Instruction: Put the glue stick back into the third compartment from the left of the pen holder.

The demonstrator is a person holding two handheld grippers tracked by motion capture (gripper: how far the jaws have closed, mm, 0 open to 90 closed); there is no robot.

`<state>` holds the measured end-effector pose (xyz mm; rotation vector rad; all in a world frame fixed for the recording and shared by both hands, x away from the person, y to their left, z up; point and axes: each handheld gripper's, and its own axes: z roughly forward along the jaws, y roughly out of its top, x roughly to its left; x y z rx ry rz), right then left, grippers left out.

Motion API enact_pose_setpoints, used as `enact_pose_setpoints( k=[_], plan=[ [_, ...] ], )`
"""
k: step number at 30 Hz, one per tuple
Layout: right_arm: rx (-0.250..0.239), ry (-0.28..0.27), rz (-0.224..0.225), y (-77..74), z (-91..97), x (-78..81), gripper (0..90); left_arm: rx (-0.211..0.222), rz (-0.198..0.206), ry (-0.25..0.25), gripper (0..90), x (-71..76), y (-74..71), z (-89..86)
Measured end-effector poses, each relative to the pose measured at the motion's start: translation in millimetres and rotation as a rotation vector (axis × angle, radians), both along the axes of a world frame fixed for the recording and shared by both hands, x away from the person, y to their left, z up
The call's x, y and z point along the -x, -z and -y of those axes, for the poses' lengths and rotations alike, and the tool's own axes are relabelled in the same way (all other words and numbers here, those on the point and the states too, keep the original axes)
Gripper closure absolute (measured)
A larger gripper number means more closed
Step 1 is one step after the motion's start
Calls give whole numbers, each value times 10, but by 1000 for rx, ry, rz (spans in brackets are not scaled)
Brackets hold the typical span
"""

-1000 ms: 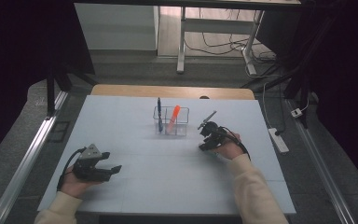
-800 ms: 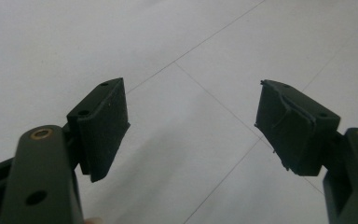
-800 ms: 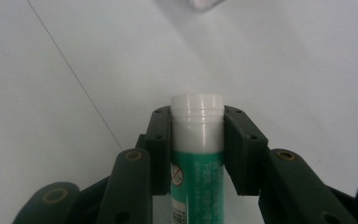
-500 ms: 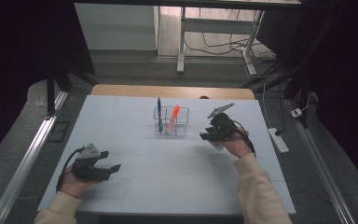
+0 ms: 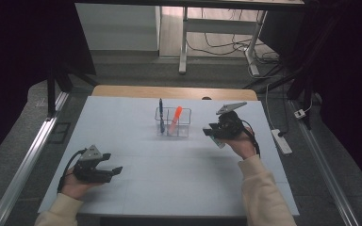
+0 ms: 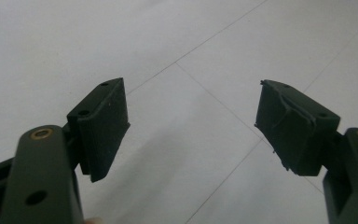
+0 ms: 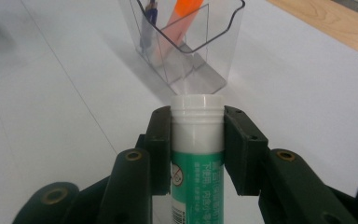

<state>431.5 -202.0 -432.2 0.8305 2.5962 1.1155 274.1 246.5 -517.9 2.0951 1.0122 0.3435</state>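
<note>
Two black pads of the right gripper point(image 7: 198, 144) are pressing on a glue stick point(image 7: 197, 154), one on each side just below its white cap, so the tube is sitting squarely between them with the cap poking out past the tips. Its green label is running back toward the camera in the right gripper view. Just beyond the cap, a clear organizer point(image 7: 200, 51) is standing on the white table point(image 7: 51, 93), holding an orange marker point(image 7: 179, 18) and a blue pen point(image 7: 150, 14). From the high view, the right gripper point(image 5: 215, 133) is hovering just to the right of that organizer point(image 5: 184, 128). Well apart, near the front left, the left gripper point(image 5: 111, 172) is resting low with its jaws spread wide and nothing between them.
</note>
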Motion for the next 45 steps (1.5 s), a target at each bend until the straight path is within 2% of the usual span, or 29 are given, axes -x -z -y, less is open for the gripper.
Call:
enact_pose_setpoints(
  k=[8, 22, 35, 45],
  plan=[
    [-16, 2, 18, -21, -20, 17, 648, 1, -2, -1, 249, -5, 7, -4],
    [-92, 17, 75, -105, 9, 53, 648, 3, 0, -2, 249, -3, 0, -7],
    [-248, 60, 149, -218, 85, 107, 648, 7, 2, -3, 249, -1, -4, -8],
    [-313, 48, 210, -280, 99, 153, 648, 5, 1, -2, 248, -2, -3, -7]
  ],
)
